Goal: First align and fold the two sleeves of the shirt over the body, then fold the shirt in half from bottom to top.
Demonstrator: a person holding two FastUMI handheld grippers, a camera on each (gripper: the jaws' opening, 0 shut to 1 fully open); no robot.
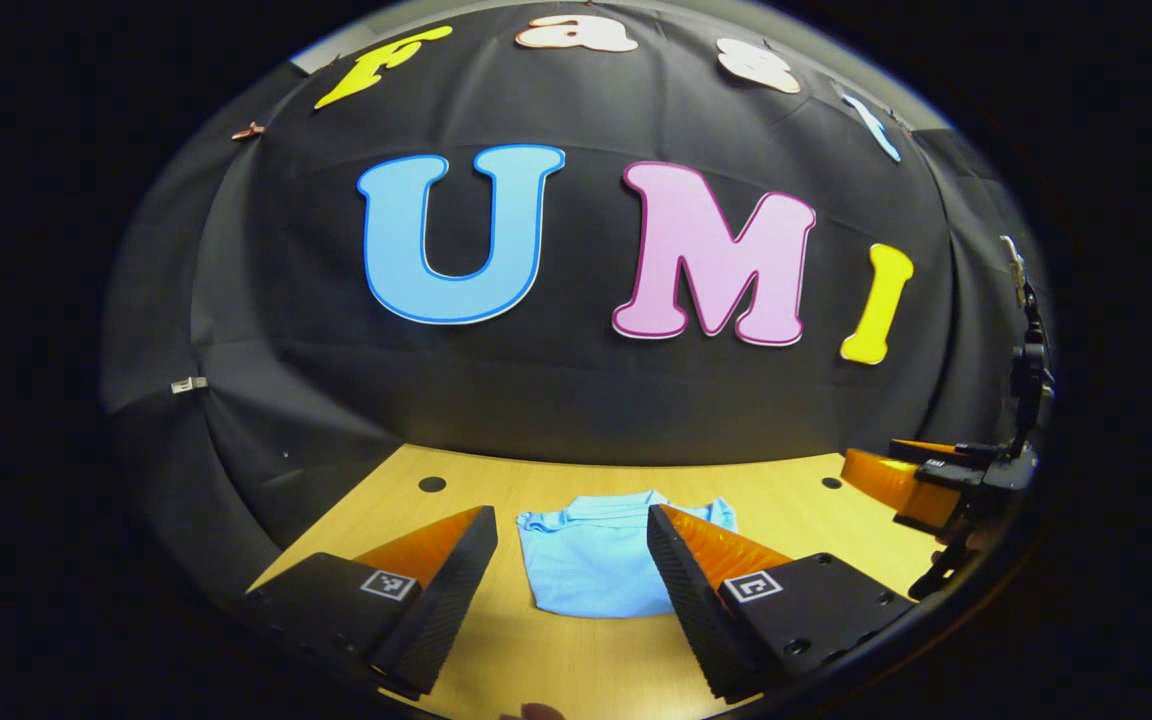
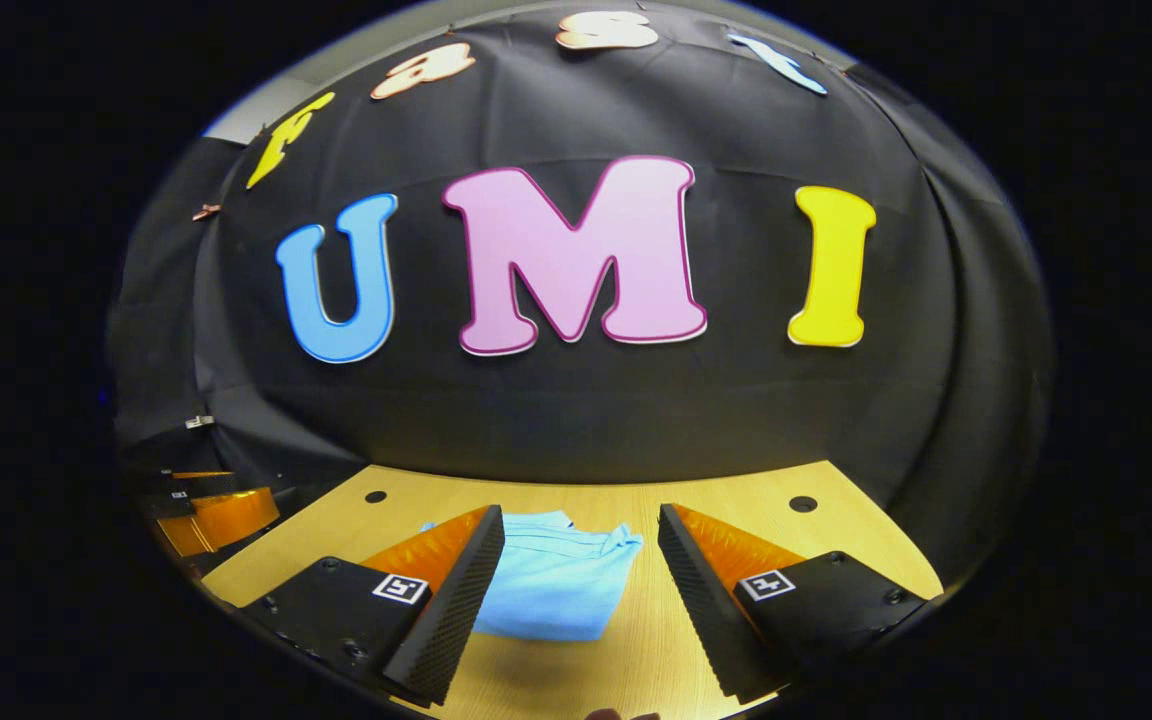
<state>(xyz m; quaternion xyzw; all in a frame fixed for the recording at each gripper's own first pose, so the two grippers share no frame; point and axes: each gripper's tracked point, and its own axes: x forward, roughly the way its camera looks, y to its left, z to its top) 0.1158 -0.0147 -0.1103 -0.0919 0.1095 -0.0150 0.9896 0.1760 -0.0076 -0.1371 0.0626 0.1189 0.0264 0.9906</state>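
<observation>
Two views, one moment: a pale blue shirt lies folded into a compact packet on a wooden counter in a cloth-walled booth.

Left gripper view, shirt: the shirt [image 1: 591, 560] rests flat on the counter [image 1: 816, 510], ahead of and between the fingers, its collar toward the far wall and no sleeve sticking out at either side.

Left gripper view, left tool: the left tool [image 1: 572, 545] hovers above the counter with fingers spread wide, gripping nothing and apart from the cloth.

Left gripper view, right tool: the right tool [image 1: 886, 470] appears at the right edge, held off to the side of the shirt and clear of it.

Right gripper view, shirt: the shirt [image 2: 556, 585] sits on the counter [image 2: 736, 500], partly behind the near-left finger, its near edge straight and tidy.

Right gripper view, right tool: the right tool [image 2: 581, 545] is held wide open and empty, above the wood and off the fabric.

Right gripper view, left tool: the left tool [image 2: 216, 510] shows at the far left edge; its opening cannot be judged from this angle.

Progress: judging by the squared outline, sleeves and bottom-to-top fold look done.

Handling: the fabric looks light, soft and limp, likely to sag or slide on smooth wood. Any correction would best pinch corners or a doubled edge, both layers together, with one tool at each side.
</observation>
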